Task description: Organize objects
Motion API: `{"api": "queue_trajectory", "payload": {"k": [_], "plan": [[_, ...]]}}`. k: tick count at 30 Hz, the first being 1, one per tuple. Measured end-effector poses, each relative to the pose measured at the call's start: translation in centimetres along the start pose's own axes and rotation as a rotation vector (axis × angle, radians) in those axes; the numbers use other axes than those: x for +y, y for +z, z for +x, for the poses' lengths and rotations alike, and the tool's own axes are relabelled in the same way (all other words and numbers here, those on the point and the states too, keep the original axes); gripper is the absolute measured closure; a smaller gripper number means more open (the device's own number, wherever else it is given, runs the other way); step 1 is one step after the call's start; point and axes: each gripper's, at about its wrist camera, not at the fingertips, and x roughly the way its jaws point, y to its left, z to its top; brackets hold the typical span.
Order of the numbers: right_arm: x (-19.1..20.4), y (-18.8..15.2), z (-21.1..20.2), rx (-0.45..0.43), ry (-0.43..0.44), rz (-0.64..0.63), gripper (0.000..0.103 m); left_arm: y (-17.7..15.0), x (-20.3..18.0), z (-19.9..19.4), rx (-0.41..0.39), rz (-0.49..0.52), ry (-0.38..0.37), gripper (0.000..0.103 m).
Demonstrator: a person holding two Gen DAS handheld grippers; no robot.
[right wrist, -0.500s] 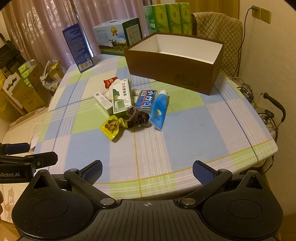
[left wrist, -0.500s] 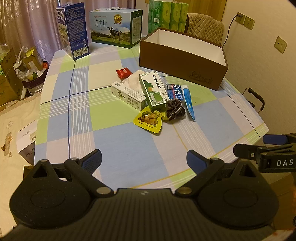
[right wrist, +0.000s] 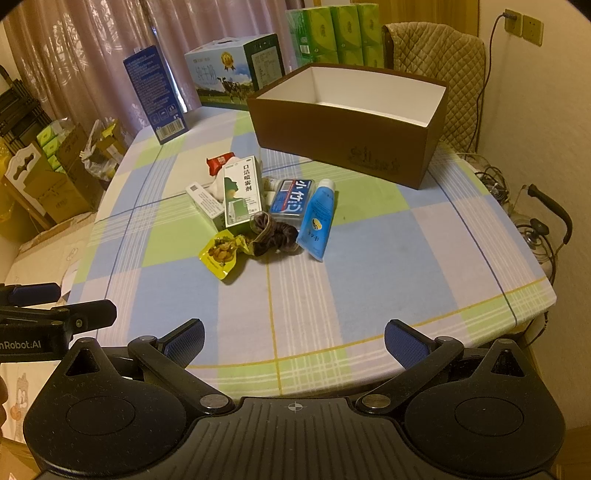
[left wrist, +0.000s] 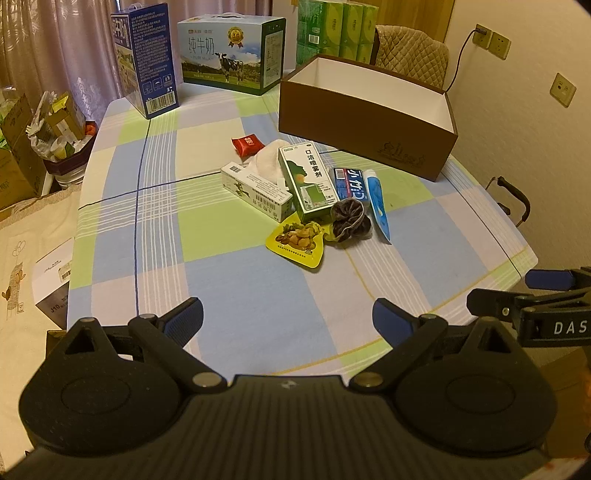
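Observation:
A pile of small items lies mid-table: a green spray box (left wrist: 306, 179) (right wrist: 242, 194), a white-green carton (left wrist: 255, 192), a yellow snack pouch (left wrist: 299, 242) (right wrist: 221, 253), a dark scrunchie (left wrist: 349, 219) (right wrist: 273, 234), a blue tube (left wrist: 376, 201) (right wrist: 317, 221), a blue pack (right wrist: 291, 199) and a red packet (left wrist: 247, 144). Behind them stands an open brown box (left wrist: 365, 125) (right wrist: 347, 136), empty as far as I can see. My left gripper (left wrist: 288, 319) and right gripper (right wrist: 293, 338) hover open above the near table edge, holding nothing.
A tall blue carton (left wrist: 146, 59), a milk case (left wrist: 231, 55) and green tissue packs (left wrist: 336, 26) stand at the table's far end. A padded chair (right wrist: 436, 48) is behind the brown box. Cardboard boxes (right wrist: 55, 177) crowd the floor at left.
Both views have edged slightly closer to the table; the items and the jaws stay as they were.

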Motion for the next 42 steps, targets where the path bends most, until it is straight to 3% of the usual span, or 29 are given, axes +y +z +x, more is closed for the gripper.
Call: {"api": "queue_trajectory", "payload": {"k": [27,42], "plan": [[-0.9,1.0,0.7,0.015,0.008,-0.024,0.002,0.2,0.2,0.7,0.005,-0.004,0.008,0.006],[-1.6,2.4,1.8,0.033,0.012,-0.029,0.002,2.5,-0.4,2.7,0.019,-0.015,0.025,0.006]]}}
